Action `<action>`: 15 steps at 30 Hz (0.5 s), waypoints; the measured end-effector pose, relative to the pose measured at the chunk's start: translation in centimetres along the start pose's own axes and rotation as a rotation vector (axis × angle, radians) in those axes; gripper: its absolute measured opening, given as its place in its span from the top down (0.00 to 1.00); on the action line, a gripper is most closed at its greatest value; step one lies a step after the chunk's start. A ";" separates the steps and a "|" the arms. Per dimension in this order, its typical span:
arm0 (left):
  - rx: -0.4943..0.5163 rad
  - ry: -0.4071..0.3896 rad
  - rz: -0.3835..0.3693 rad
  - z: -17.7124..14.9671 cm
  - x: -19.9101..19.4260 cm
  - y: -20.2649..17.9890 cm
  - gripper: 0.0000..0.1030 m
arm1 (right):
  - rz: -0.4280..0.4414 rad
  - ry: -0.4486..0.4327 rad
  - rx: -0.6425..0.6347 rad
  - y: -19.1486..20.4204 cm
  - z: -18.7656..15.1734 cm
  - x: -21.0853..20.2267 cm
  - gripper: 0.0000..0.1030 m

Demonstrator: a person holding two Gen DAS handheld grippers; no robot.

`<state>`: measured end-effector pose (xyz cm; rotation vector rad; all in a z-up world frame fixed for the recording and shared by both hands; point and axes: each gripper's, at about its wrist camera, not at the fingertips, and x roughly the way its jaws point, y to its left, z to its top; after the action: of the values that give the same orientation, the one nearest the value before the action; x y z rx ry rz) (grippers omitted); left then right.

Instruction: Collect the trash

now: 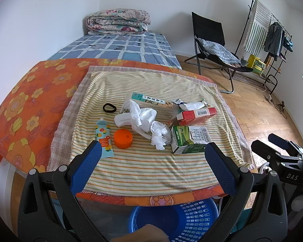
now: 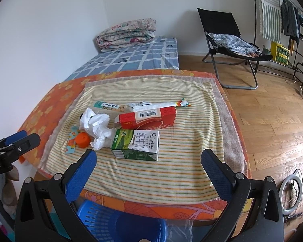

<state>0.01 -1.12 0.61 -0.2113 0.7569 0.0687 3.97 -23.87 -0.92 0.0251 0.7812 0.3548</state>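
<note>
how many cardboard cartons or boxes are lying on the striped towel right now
2: the green-and-white milk carton lies nearest the grippers, and the red box lies just behind it. The flat packets farther back are not boxes.

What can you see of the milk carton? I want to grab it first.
The milk carton is a small rectangular paper box, white and green with dark print and a barcode on its side. It lies flat on its side on the striped cloth, nearest the table's front edge of all the items. Its top end touches the crumpled white tissue; the red box lies just behind it. It looks undented, and no hand-held gripper touches it.
</note>
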 end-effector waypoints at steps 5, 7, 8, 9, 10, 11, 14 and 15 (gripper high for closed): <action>0.001 0.000 0.000 0.0 -0.1 -0.2 0.00 | -0.001 -0.005 -0.005 0.1 0.1 -0.1 0.00; 0.000 -0.001 -0.001 0.0 0.0 0.1 0.00 | 0.001 -0.006 -0.006 0.1 0.1 -0.1 0.00; 0.000 0.000 -0.001 0.0 0.0 0.0 0.00 | 0.001 -0.005 -0.006 0.1 0.1 -0.1 0.00; 0.000 0.001 -0.001 0.0 0.0 -0.1 0.00 | 0.003 -0.003 -0.006 0.1 0.1 -0.1 0.00; 0.000 0.000 -0.001 0.0 0.0 0.1 0.00 | 0.007 -0.001 -0.006 0.1 0.0 -0.1 0.00; 0.000 0.001 -0.001 0.0 0.0 0.0 0.00 | 0.011 -0.001 -0.005 0.0 0.0 -0.1 0.00; 0.000 0.001 -0.001 0.0 -0.1 -0.1 0.00 | 0.015 -0.002 -0.006 0.1 0.0 -0.1 0.00; -0.001 0.001 -0.001 0.0 -0.1 -0.1 0.00 | 0.016 -0.003 -0.005 0.1 0.1 -0.1 0.00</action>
<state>-0.04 -1.17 0.65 -0.2128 0.7576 0.0681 3.94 -23.84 -0.81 0.0272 0.7775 0.3720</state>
